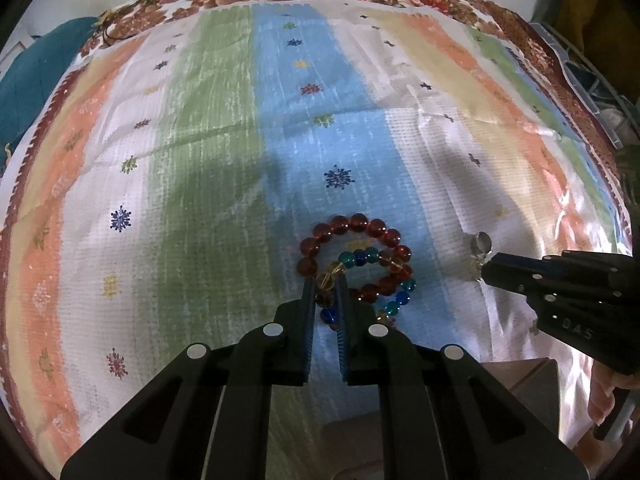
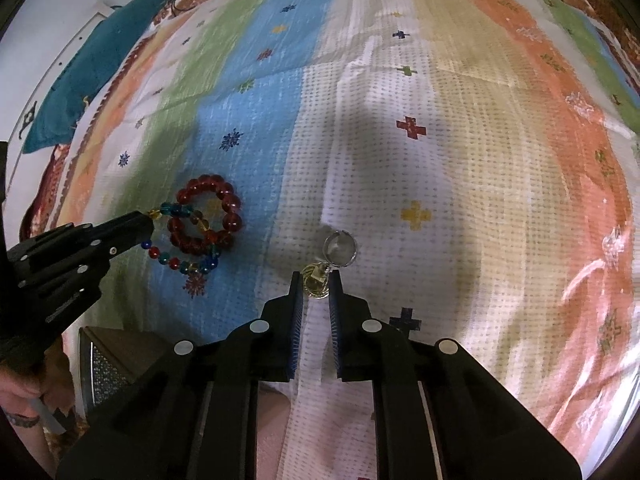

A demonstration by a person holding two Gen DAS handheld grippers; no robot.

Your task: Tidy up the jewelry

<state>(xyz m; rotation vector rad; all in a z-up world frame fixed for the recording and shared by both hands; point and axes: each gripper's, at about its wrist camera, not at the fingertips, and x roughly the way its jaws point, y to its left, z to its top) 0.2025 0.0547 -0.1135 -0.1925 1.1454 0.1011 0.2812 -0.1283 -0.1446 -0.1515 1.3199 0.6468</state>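
Left gripper (image 1: pixel 325 280) sat nearest lens, jaws pinched narrow on amber bead of mixed-colour bracelet (image 1: pixel 362 258). Red bead bracelet (image 1: pixel 356 252) lay tangled over it on blue stripe of bedspread (image 1: pixel 208 128), toward near edge. Right gripper (image 2: pixel 316 280) clamped on gold ring piece (image 2: pixel 316 282); silver ring (image 2: pixel 340 249) lay touching it, just beyond tips, on white stripe. Risks, as judged: lifting could drag red bracelet along since loops overlapped; round bead could squirt from pads; silver ring could snag and drop.
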